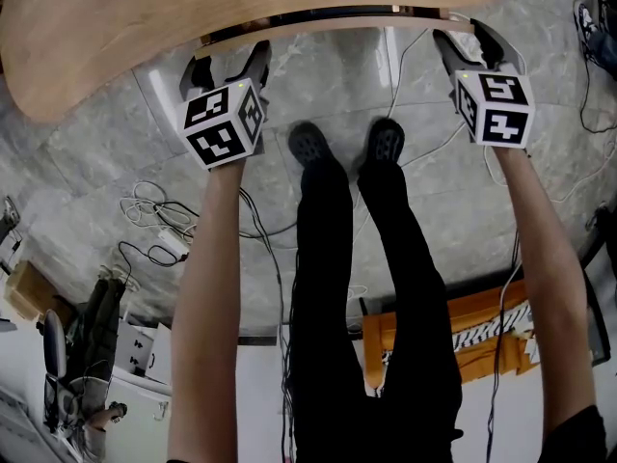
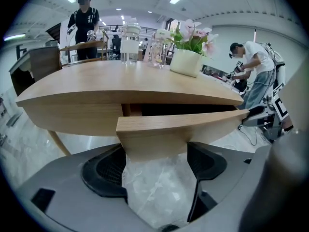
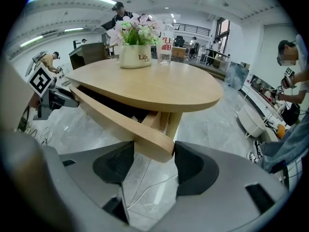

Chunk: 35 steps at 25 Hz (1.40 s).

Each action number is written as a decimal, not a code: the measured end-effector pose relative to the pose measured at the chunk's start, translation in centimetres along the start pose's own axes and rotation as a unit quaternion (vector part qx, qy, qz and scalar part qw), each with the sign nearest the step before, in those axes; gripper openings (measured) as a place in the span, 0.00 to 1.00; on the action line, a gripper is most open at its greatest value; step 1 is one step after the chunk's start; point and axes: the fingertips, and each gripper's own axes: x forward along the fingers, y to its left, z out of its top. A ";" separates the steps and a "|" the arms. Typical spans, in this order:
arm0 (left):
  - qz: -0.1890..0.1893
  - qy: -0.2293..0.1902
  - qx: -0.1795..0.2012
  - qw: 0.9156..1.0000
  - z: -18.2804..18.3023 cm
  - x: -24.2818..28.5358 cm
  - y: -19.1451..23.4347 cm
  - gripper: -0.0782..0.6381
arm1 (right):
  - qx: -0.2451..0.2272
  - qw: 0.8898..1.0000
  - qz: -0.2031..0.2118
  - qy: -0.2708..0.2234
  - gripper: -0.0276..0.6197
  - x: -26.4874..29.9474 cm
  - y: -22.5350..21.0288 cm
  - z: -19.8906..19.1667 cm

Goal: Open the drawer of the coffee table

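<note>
A light wood coffee table fills the top of the head view. Its drawer front stands pulled out a little, with a dark gap behind it. My left gripper is shut on the drawer front's left end, which sits between both pads. My right gripper is shut on the right end of the same front. In the head view the left gripper and right gripper both reach under the table's edge.
A white flower pot and glass jars stand on the tabletop. The wearer's legs and black shoes stand between the grippers. Cables lie on the grey floor at left, an orange object lies behind, and other people stand around.
</note>
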 end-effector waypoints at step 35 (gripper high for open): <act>0.001 0.060 -0.017 0.998 -8.5 -6.4 -2.3 0.67 | 0.014 0.999 0.016 0.046 0.43 -6.0 4.6 -7.8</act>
